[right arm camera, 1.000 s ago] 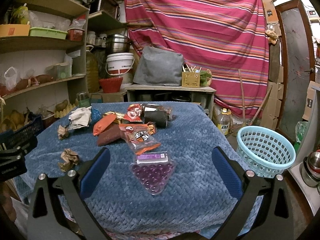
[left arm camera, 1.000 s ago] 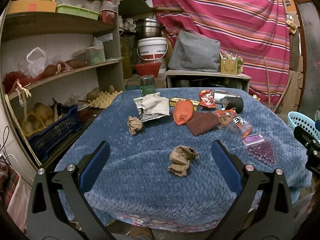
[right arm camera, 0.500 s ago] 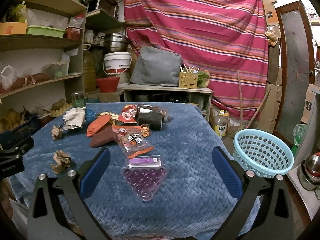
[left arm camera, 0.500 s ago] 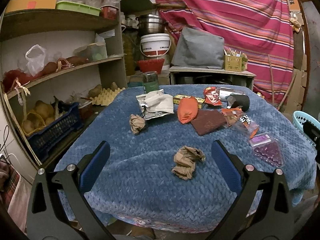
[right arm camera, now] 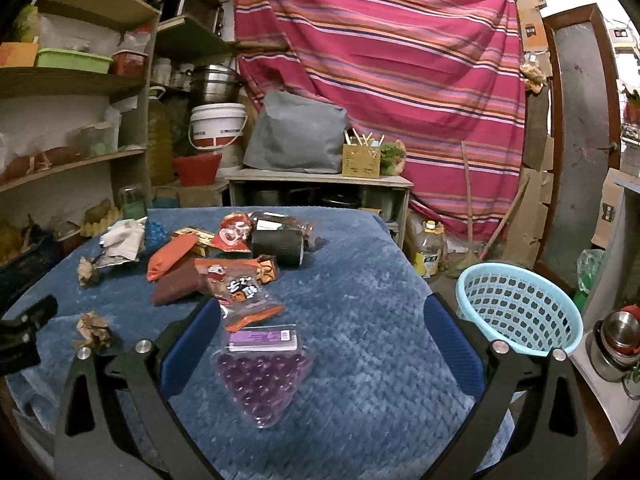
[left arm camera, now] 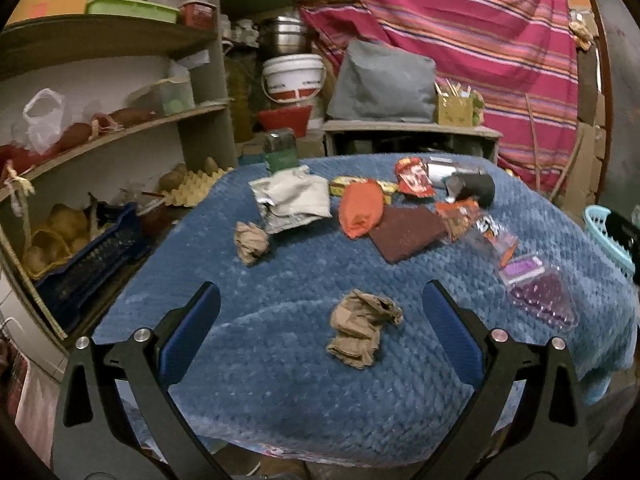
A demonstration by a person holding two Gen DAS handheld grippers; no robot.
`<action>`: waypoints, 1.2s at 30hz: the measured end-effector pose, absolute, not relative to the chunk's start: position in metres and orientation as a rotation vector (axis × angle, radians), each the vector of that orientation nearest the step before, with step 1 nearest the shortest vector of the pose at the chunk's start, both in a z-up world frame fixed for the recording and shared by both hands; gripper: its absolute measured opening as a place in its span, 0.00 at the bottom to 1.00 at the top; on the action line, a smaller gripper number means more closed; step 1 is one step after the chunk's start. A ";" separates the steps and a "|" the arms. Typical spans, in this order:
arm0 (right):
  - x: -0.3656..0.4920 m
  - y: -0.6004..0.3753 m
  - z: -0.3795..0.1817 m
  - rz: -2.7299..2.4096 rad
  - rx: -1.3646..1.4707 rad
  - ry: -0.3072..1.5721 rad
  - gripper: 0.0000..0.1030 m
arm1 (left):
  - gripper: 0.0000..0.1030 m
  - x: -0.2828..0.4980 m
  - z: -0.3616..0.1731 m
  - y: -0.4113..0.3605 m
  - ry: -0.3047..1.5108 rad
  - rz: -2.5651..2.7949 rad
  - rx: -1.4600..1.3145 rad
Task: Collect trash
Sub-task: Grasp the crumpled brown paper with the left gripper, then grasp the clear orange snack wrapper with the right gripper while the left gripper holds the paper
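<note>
Both hand-held grippers, jaws wide and empty, have edged closer: left (left arm camera: 320, 312) toward the paper wad (left arm camera: 362, 330), right (right arm camera: 318, 316) toward the bead pack (right arm camera: 264, 364).

Blue basket (left arm camera: 608, 236) cut off at right edge (left wrist view); wrapper print (right arm camera: 236, 288) too blurred to read

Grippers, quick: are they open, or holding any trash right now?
Left gripper: open, holding nothing, crumpled brown paper lies between its fingers.
Right gripper: open, holding nothing, above the purple bead packet.
</note>
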State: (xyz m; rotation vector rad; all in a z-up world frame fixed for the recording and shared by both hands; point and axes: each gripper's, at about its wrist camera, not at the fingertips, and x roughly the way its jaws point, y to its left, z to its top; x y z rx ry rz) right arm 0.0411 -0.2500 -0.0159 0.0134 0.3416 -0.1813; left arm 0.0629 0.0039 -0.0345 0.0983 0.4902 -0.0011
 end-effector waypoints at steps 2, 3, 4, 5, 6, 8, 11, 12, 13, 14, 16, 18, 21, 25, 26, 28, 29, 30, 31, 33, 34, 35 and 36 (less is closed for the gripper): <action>0.047 -0.254 -0.021 -0.184 0.029 0.354 0.96 | 0.95 0.069 -0.044 -0.002 0.509 -0.010 0.118; 0.052 -0.256 -0.023 -0.184 0.034 0.366 0.96 | 0.95 0.073 -0.049 -0.006 0.516 -0.012 0.131; 0.054 -0.257 -0.025 -0.186 0.032 0.372 0.96 | 0.95 0.076 -0.053 -0.009 0.520 -0.011 0.142; 0.057 -0.258 -0.026 -0.194 0.025 0.379 0.96 | 0.95 0.079 -0.058 -0.011 0.525 -0.010 0.153; 0.060 -0.260 -0.027 -0.204 0.017 0.386 0.96 | 0.95 0.083 -0.061 -0.013 0.530 -0.008 0.163; 0.066 -0.262 -0.028 -0.218 0.008 0.408 0.96 | 0.95 0.092 -0.069 -0.015 0.549 -0.013 0.167; 0.073 -0.266 -0.032 -0.218 0.016 0.430 0.96 | 0.95 0.109 -0.077 -0.011 0.606 -0.037 0.127; 0.076 -0.267 -0.035 -0.221 0.017 0.443 0.96 | 0.93 0.114 -0.080 -0.010 0.624 -0.036 0.116; 0.079 -0.268 -0.037 -0.222 0.020 0.452 0.96 | 0.92 0.117 -0.083 -0.011 0.635 -0.030 0.117; 0.082 -0.269 -0.040 -0.220 0.024 0.461 0.96 | 0.87 0.121 -0.086 -0.011 0.648 -0.024 0.124; 0.088 -0.269 -0.044 -0.214 0.031 0.484 0.96 | 0.72 0.126 -0.089 -0.012 0.668 -0.034 0.128; 0.093 -0.270 -0.046 -0.208 0.036 0.499 0.96 | 0.48 0.131 -0.092 -0.013 0.700 -0.058 0.124; 0.100 -0.269 -0.047 -0.196 0.051 0.512 0.96 | 0.47 0.135 -0.093 -0.015 0.704 -0.080 0.128; 0.109 -0.262 -0.047 -0.184 0.046 0.531 0.96 | 0.47 0.136 -0.083 -0.017 0.678 -0.095 0.144; 0.112 -0.259 -0.047 -0.180 0.043 0.539 0.96 | 0.47 0.137 -0.078 -0.017 0.668 -0.094 0.147; 0.118 -0.254 -0.047 -0.170 0.042 0.554 0.96 | 0.47 0.140 -0.070 -0.015 0.648 -0.083 0.153; 0.121 -0.251 -0.046 -0.165 0.040 0.561 0.96 | 0.47 0.142 -0.066 -0.013 0.639 -0.080 0.153; 0.125 -0.248 -0.045 -0.161 0.035 0.566 0.96 | 0.47 0.145 -0.061 -0.010 0.629 -0.072 0.149; 0.127 -0.245 -0.045 -0.160 0.026 0.571 0.96 | 0.47 0.147 -0.058 -0.008 0.625 -0.066 0.147; 0.133 -0.238 -0.044 -0.153 0.011 0.584 0.96 | 0.47 0.153 -0.053 -0.003 0.619 -0.053 0.143; 0.137 -0.235 -0.043 -0.145 0.008 0.589 0.96 | 0.47 0.155 -0.051 0.000 0.615 -0.047 0.140; 0.141 -0.231 -0.043 -0.135 0.004 0.596 0.96 | 0.47 0.158 -0.050 0.003 0.614 -0.041 0.137; 0.143 -0.229 -0.042 -0.130 0.001 0.600 0.96 | 0.47 0.162 -0.049 0.005 0.614 -0.034 0.132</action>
